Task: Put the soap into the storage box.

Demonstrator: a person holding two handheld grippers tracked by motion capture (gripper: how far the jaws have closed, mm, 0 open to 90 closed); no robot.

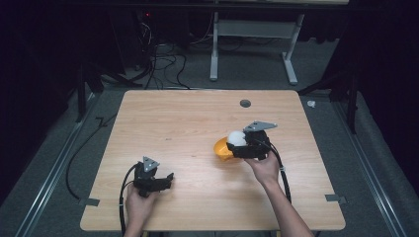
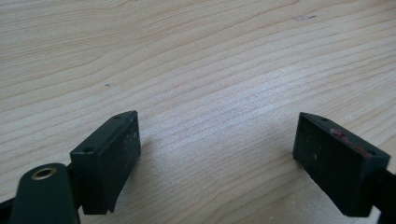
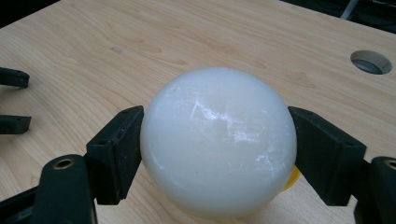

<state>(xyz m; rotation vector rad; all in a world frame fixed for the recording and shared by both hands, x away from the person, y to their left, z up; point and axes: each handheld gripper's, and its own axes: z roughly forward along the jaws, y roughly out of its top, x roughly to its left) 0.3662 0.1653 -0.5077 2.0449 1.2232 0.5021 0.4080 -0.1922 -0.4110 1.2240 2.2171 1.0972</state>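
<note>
A white ball (image 3: 219,149) sits between the two black jaws of my right gripper (image 3: 215,116), which is shut on it, with both pads against its sides. In the high view the right gripper (image 1: 236,140) holds the ball (image 1: 238,137) right of the table's middle, just above an orange bowl-like object (image 1: 221,149). A yellow-orange sliver of that object (image 3: 292,180) peeks out under the ball. My left gripper (image 1: 168,178) rests low at the front left. Its jaws stand wide open over bare wood (image 2: 218,126) with nothing between them.
The wooden table (image 1: 197,118) has a round grey hole (image 1: 245,103) near its far edge, also seen in the right gripper view (image 3: 371,61). Cables (image 1: 163,64) and a white desk frame (image 1: 257,44) lie on the floor beyond the table.
</note>
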